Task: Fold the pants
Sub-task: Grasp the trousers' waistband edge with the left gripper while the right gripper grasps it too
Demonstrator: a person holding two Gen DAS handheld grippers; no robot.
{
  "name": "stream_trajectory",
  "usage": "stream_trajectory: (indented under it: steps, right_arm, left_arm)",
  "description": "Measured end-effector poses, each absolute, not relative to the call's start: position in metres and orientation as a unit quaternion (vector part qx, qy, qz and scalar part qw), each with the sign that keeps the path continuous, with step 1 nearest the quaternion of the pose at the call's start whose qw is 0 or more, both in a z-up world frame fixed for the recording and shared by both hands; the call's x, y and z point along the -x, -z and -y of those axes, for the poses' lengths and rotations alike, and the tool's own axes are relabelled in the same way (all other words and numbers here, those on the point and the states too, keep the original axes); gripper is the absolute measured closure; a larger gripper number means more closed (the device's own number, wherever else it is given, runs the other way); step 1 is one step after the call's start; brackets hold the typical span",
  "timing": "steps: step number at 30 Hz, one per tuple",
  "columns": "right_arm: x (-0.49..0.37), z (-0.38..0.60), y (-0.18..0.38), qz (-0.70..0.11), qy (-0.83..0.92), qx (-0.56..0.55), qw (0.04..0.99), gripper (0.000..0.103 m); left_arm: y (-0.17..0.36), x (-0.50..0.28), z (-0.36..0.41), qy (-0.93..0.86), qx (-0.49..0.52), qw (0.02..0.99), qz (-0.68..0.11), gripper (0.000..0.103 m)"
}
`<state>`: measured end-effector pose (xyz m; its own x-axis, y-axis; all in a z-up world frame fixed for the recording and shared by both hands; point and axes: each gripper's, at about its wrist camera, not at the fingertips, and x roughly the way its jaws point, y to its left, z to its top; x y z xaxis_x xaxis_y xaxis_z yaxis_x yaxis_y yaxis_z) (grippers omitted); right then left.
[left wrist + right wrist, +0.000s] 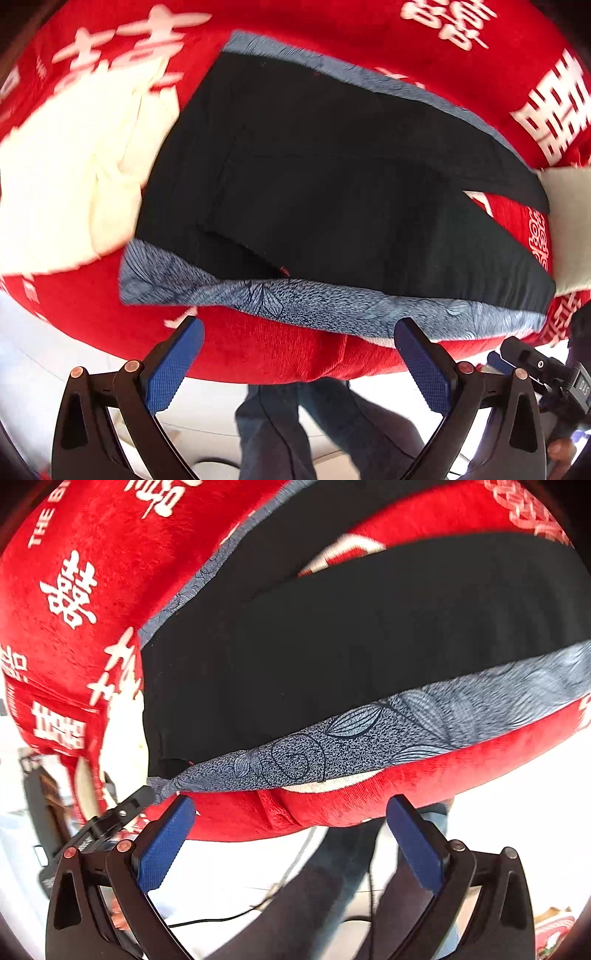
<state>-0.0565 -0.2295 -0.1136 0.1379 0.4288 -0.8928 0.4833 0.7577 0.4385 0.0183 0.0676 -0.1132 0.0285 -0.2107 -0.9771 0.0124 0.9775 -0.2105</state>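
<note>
Black pants (332, 184) lie spread flat on a blue-grey patterned cloth (332, 302) over a red blanket with white characters (258, 347). The legs split toward the right. My left gripper (299, 328) is open and empty, just in front of the cloth's near edge. In the right wrist view the pants (332, 657) and the cloth (369, 734) fill the frame. My right gripper (291, 805) is open and empty, at the blanket's near edge below the cloth.
A white garment (74, 177) lies left of the pants. A pale folded item (569, 221) sits at the right. The person's legs in jeans (295, 424) stand below the bed edge. The other gripper (535, 365) shows at the lower right. A cable (258, 908) runs on the floor.
</note>
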Motion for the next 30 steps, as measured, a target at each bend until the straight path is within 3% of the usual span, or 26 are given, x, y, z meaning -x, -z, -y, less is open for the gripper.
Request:
stream_trajectory:
  steps: [3,7,15,17,28,29,30]
  right_arm:
    - [0.064,0.239,0.140,-0.650,0.003,-0.382,0.658,0.002]
    - [0.075,0.249,0.172,-0.642,-0.015,-0.415,0.645,0.022]
    - [0.090,0.259,0.211,-0.594,-0.062,-0.501,0.626,0.026]
    - [0.095,0.262,0.206,-0.563,-0.083,-0.533,0.626,0.039]
    - [0.077,0.259,0.216,-0.533,-0.088,-0.590,0.600,0.042]
    - [0.076,0.257,0.217,-0.536,-0.089,-0.592,0.596,0.046]
    - [0.076,0.258,0.219,-0.536,-0.091,-0.595,0.592,0.066]
  left_arm:
    - [0.132,-0.009,-0.071,0.068,0.108,0.711,-0.691,0.000]
    - [0.154,-0.005,-0.075,0.068,0.156,0.712,-0.681,0.000]
    - [0.179,0.002,-0.088,0.048,0.216,0.702,-0.677,0.000]
    - [0.178,0.002,-0.089,0.044,0.218,0.704,-0.674,0.000]
    - [0.184,-0.010,-0.095,0.044,0.249,0.700,-0.668,0.000]
    - [0.185,-0.009,-0.096,0.040,0.258,0.697,-0.668,0.000]
    - [0.186,-0.009,-0.098,0.037,0.265,0.696,-0.666,0.000]
